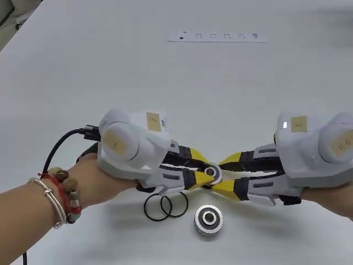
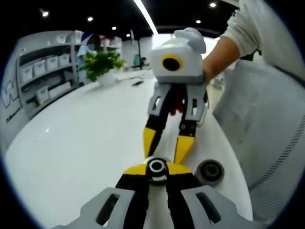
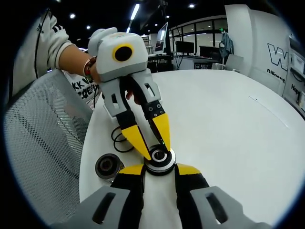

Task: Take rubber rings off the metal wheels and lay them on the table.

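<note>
The metal wheel [image 1: 210,173] is held up just above the table [image 1: 110,72], pinched from opposite sides. The left hand-held gripper [image 1: 206,174] is pressed onto it, and the right hand-held gripper [image 1: 216,175] is clamped on it too. Whether a ring is caught under the left tips cannot be told. Two rubber rings [image 1: 165,205] are already laid flat below, overlapping, just beside a second wheel [image 1: 208,218]. Here the wheel is best clamped firmly by one side while the ring's edge is hooked and rolled off slowly, so nothing is flung away.
</note>
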Tool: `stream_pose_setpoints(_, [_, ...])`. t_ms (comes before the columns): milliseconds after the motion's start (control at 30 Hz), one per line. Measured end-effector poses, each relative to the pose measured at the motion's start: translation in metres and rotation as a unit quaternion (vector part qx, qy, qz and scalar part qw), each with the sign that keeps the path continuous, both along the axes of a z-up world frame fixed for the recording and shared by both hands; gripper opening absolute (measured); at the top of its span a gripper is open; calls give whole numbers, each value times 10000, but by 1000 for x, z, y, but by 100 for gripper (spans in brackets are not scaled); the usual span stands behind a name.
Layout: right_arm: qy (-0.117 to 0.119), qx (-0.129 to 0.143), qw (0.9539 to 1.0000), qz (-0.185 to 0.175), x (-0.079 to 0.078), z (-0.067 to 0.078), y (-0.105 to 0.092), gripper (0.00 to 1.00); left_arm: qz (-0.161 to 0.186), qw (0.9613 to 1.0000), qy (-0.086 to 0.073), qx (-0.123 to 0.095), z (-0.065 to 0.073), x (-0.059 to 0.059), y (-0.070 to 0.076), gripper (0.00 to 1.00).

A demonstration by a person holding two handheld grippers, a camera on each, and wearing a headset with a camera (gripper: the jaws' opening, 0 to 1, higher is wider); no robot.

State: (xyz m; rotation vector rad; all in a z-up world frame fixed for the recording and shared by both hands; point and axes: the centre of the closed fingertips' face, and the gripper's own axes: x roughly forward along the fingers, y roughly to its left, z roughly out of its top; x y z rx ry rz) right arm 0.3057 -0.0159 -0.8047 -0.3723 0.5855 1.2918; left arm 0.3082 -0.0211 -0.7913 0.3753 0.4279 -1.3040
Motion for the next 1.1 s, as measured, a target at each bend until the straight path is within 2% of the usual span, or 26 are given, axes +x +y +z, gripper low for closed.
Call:
stream_pose_setpoints(233, [25,-62,10000,-36,-1,-1,-3,19,-6,10000,19,-46,0,-1,1,14])
stream_pose_setpoints(300, [53,-180,9998,-45,-1,-5,-7,12,-10,10000,19,-45,0,-1,1,14])
stream_pose_setpoints(367, [163,-82,9998,-128,0,-3,-10,10,-4,10000,21,-49,1,-1,1,14])
stream_pose_setpoints(633, [29,-224,9997,-40,-1,-3,-9,7,13,10000,19,-45,1,-1,1,14])
stream_pose_setpoints(733, [46,-252,9996,-150,4,-4,-11,2,21,10000,14,-38,1,-1,1,14])
stream_pose_setpoints(800, [86,-264,9994,-188,3,-4,-11,2,21,10000,6,-29,1,0,1,14])
stream_pose_setpoints(967, [-18,-403,9989,-239,4,-5,-10,1,32,10000,-18,-8,0,0,1,14])
stream_pose_setpoints(1100, [-5,-423,9984,-372,6,-5,-11,0,43,10000,-53,27,1,0,1,14])
